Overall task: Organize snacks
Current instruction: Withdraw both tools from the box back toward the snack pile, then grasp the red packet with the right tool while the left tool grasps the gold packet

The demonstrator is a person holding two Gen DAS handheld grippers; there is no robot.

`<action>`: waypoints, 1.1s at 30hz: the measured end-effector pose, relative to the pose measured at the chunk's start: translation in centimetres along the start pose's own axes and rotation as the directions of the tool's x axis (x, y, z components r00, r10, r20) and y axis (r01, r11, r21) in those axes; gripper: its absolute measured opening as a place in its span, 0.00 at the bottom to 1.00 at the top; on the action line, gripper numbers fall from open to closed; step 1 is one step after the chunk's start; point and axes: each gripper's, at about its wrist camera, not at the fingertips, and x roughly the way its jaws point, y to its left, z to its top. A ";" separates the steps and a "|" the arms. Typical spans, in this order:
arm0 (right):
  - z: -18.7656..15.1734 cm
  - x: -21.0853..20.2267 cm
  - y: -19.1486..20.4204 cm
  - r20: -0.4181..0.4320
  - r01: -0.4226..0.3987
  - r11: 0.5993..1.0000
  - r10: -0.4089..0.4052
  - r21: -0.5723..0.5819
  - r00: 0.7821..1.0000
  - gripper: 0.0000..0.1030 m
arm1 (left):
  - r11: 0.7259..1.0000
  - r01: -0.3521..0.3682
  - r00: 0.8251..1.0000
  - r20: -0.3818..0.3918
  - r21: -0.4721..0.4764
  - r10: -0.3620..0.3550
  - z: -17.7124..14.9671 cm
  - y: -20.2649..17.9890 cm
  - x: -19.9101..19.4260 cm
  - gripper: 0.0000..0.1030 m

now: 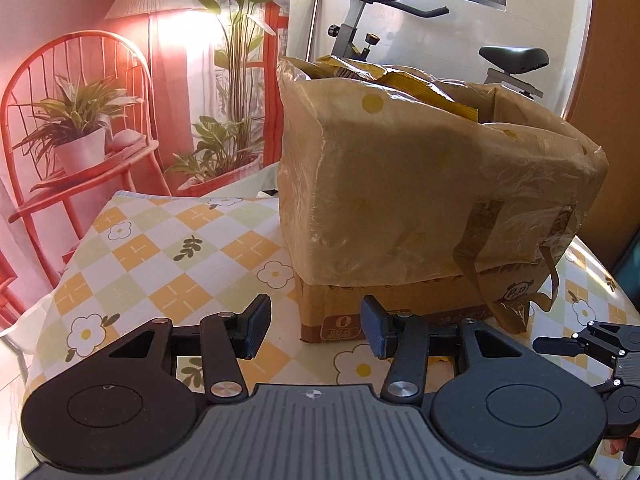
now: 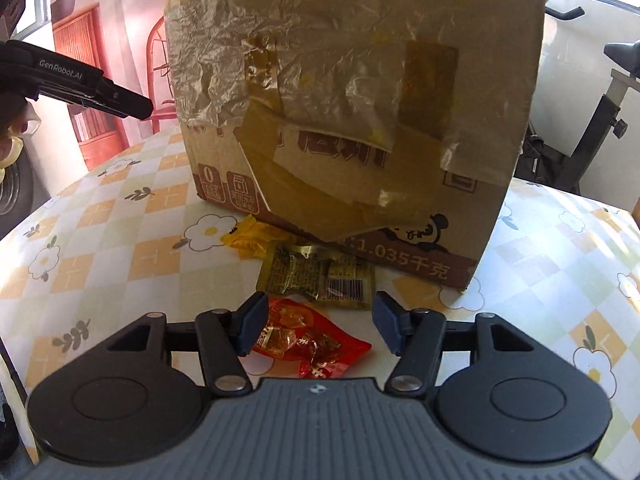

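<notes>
A cardboard box [image 1: 400, 200] lined with a plastic bag stands on the table; yellow snack packets [image 1: 404, 80] stick out of its top. It also shows in the right wrist view [image 2: 352, 92]. In front of it lie a yellow packet [image 2: 248, 238], an olive-gold packet [image 2: 316, 276] and a red packet [image 2: 312, 340]. My right gripper [image 2: 320, 328] is open, its fingertips on either side of the red packet, just above it. My left gripper [image 1: 316, 326] is open and empty, facing the box's left corner. The right gripper also shows in the left wrist view [image 1: 580, 344], and the left gripper in the right wrist view [image 2: 100, 92].
The table carries a checked flower-print cloth [image 1: 180, 248]. An exercise bike [image 1: 500, 60] stands behind the box. A backdrop with a red chair [image 1: 80, 120], plants and a lamp hangs at the left. The table edge [image 1: 24, 320] lies at the left.
</notes>
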 end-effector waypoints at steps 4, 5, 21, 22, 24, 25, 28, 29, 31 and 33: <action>-0.2 0.6 0.5 -0.036 -0.027 0.997 0.024 -0.071 0.999 0.60 | 1.000 0.014 1.000 -0.020 -0.015 -0.014 -1.0 -0.5 1.1 0.50; -0.4 0.8 0.7 -0.047 -0.032 0.995 0.028 -0.096 0.999 0.59 | 1.000 0.015 1.000 -0.025 -0.019 -0.016 -1.2 -0.5 1.3 0.50; -0.8 2.9 0.8 -0.108 -0.086 0.986 0.071 -0.142 0.992 0.67 | 0.997 0.070 0.995 -0.072 -0.022 -0.072 -3.2 -3.4 2.9 0.50; -0.8 2.9 0.6 -0.104 -0.090 0.988 0.076 -0.128 0.992 0.68 | 0.997 0.073 0.995 -0.074 -0.021 -0.074 -3.3 -3.6 3.0 0.50; -1.0 3.0 0.3 -0.097 -0.093 0.991 0.083 -0.101 0.992 0.69 | 0.997 0.077 0.994 -0.078 -0.019 -0.079 -3.4 -3.9 3.1 0.50; -1.1 2.9 0.3 -0.093 -0.094 0.991 0.085 -0.097 0.992 0.68 | 0.997 0.079 0.993 -0.082 -0.017 -0.080 -3.5 -4.0 3.2 0.50; -1.4 2.3 0.5 -0.072 -0.104 0.991 0.098 -0.090 0.993 0.55 | 0.996 0.085 0.992 -0.094 -0.017 -0.087 -3.7 -4.5 3.5 0.50; -1.5 2.1 0.5 -0.068 -0.107 0.991 0.101 -0.085 0.993 0.48 | 0.996 0.089 0.991 -0.097 -0.018 -0.091 -3.7 -4.7 3.6 0.50; -1.7 1.6 0.5 -0.058 -0.117 0.991 0.114 -0.065 0.992 0.43 | 0.995 0.099 0.990 -0.102 -0.018 -0.100 -3.9 -5.1 3.9 0.50; -2.0 1.3 0.3 -0.049 -0.122 0.991 0.120 -0.048 0.992 0.43 | 0.994 0.110 0.988 -0.108 -0.012 -0.110 -4.0 -5.5 4.0 0.50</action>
